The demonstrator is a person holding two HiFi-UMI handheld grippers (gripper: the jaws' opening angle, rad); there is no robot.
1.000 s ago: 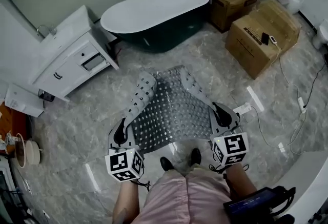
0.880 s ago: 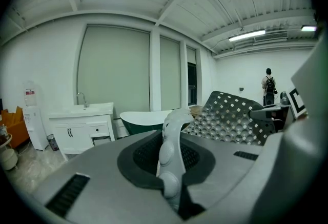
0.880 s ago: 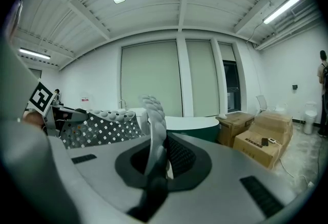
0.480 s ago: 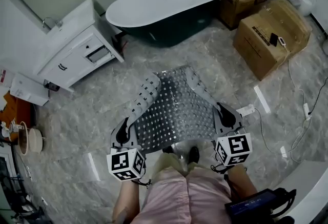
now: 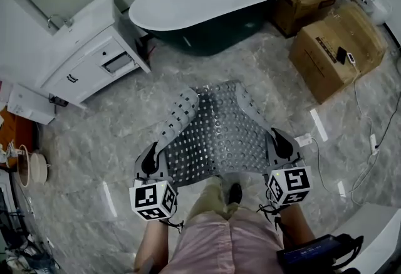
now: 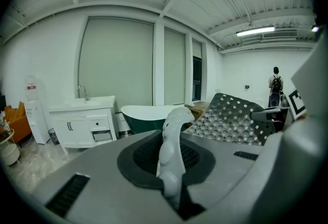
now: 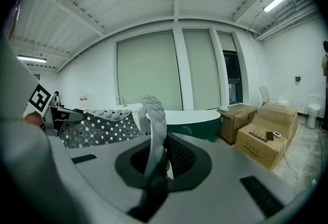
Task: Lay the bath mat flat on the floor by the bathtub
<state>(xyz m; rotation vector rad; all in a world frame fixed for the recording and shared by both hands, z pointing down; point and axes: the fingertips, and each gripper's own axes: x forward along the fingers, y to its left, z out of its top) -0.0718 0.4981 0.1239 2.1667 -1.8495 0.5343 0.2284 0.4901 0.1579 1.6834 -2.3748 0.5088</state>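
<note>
Two pinches: left hand-held gripper and right hand-held gripper each have jaws clamped on a near corner of the grey perforated rubber bath mat, w/ only a thin strip of edge held. Mat slopes away from them, down twd the grey marble floor, short of the dark green white-rimmed bathtub. Risks, imo: long sides curl inward and could fold under when lowered. The thin grip may slip. Near edge hangs over the person's black shoe and could land on it.
</note>
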